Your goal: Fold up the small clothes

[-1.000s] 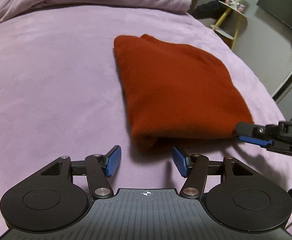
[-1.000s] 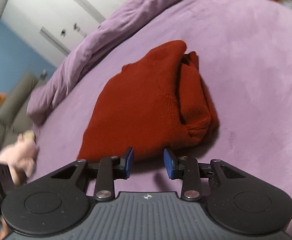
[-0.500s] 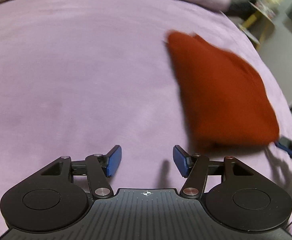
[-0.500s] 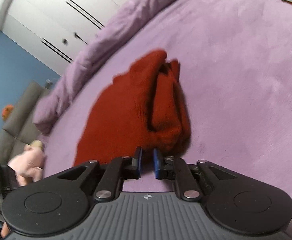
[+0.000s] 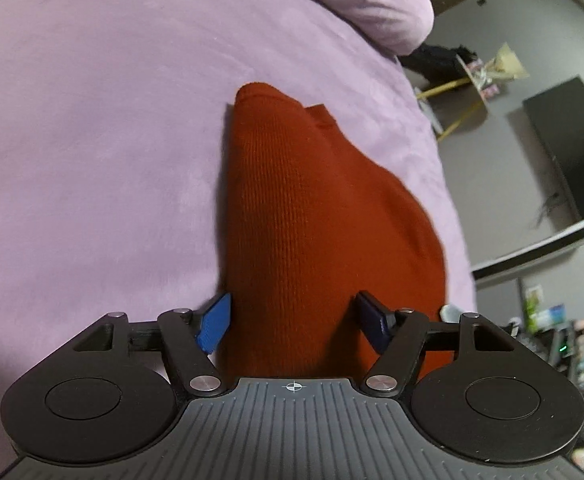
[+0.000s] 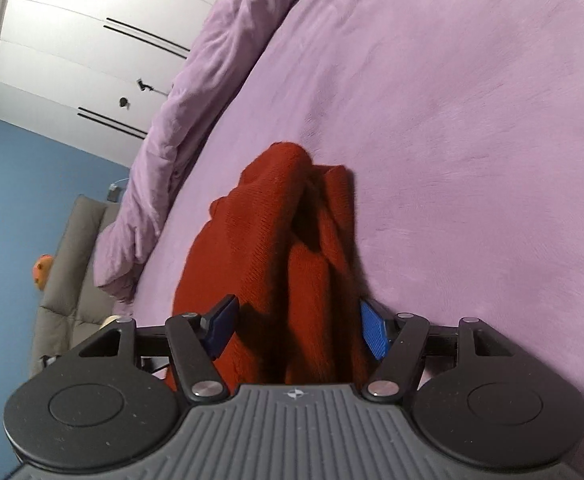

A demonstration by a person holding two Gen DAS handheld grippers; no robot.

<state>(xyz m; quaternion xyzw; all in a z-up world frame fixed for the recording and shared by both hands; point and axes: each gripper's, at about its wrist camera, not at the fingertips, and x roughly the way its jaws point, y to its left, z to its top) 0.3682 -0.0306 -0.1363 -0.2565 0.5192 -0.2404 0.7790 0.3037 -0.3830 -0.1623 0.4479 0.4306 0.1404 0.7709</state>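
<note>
The folded red garment (image 5: 311,216) lies on the bed (image 5: 92,140), which is covered in lilac fabric. The left tongs (image 5: 292,322) stand wide, their jaws having just been opening, and the garment's near end lies between the blue pads (image 5: 214,326). The right tongs (image 6: 297,326) likewise stand wide after just opening, straddling the garment's bunched end. Whether any pad touches the cloth cannot be told.

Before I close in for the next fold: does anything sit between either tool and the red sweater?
Nothing visible does. The red sweater already lies between the open jaws of the left tool and the right tool, on the purple bedspread.
</note>
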